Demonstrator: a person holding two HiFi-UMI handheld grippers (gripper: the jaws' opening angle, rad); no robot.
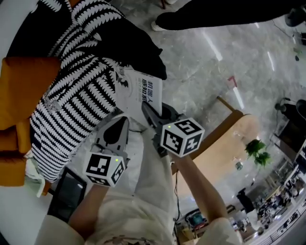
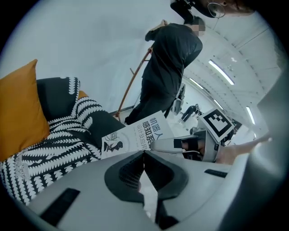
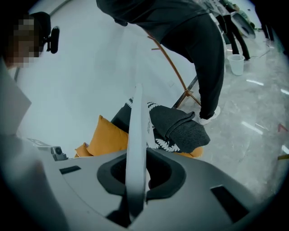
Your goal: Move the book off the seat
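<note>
Floor (image 1: pixel 229 62): pale and glossy, it is filling the right and top of the head view.
Seat: it is taking up the left side of the head view, under a black-and-white throw (image 1: pixel 71 110).
Person (image 1: pixel 215 14): dressed in black, standing along the top edge of the head view, just past the seat.
Cushion (image 1: pixel 28 91): orange, it is sitting at the far left, partly under the throw.
Dark cloth (image 1: pixel 129 43): it is lying bunched on the throw, above the book.
Book (image 1: pixel 138 91): white with dark print, it is showing at the centre of the head view, its upper left part overlapping the throw's right edge and its lower right part over the floor. Whether it is touching the throw cannot be told. In the right gripper view it is standing edge-on (image 3: pixel 137 126), running up from between the jaws.
Right gripper (image 1: pixel 150 112): its jaws are pressing narrowly on the book's lower right edge, gripping it.
Left gripper (image 1: pixel 122 119): it is hovering just below and left of the book, beside the right gripper. Its jaws are meeting with nothing between them, and the book (image 2: pixel 135 135) is showing just above their tips in its own view.
</note>
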